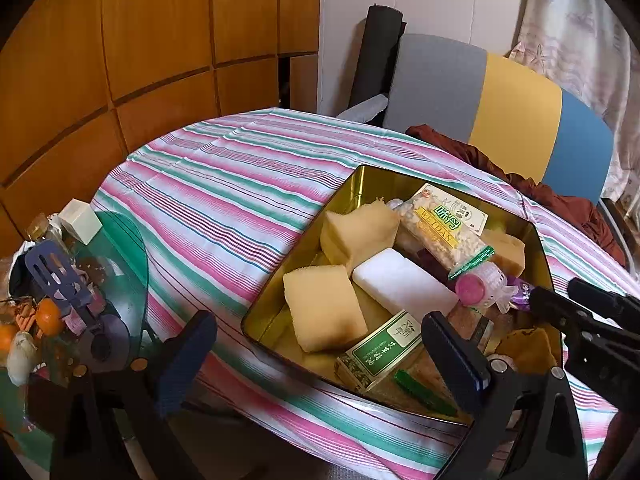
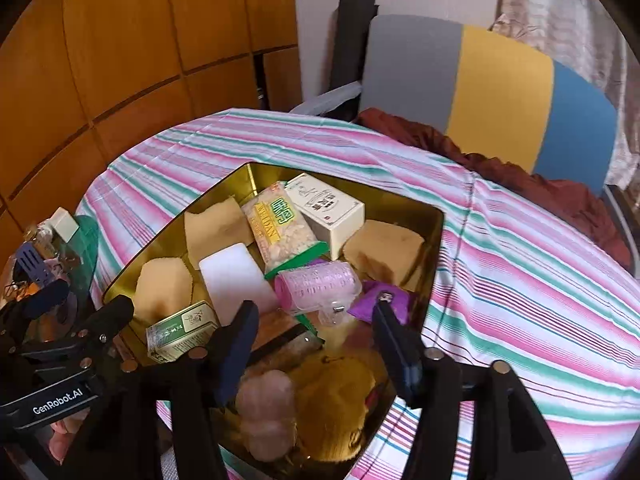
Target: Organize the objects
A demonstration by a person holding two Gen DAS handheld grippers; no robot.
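A gold tin (image 1: pixel 352 184) (image 2: pixel 434 248) sits on the striped tablecloth, filled with yellow sponges (image 1: pixel 324 306) (image 2: pixel 162 284), a white block (image 1: pixel 404 286) (image 2: pixel 234 280), a snack pack (image 1: pixel 440 236) (image 2: pixel 276 226), a cream box (image 2: pixel 328 208), a pink roller (image 2: pixel 320 284) and a green tea box (image 1: pixel 380 350) (image 2: pixel 180 330). My left gripper (image 1: pixel 316 356) is open and empty over the tin's near left edge. My right gripper (image 2: pixel 316 328) is open and empty above the tin's near end; it also shows in the left wrist view (image 1: pixel 592 320).
A green glass side table (image 1: pixel 120 264) at the left holds a purple spatula (image 1: pixel 60 280), oranges (image 1: pixel 48 316) and a small box (image 1: pixel 80 220). A grey, yellow and blue chair (image 1: pixel 500 112) with red cloth (image 1: pixel 560 200) stands behind. Wooden cabinets (image 1: pixel 140 40) are at the back left.
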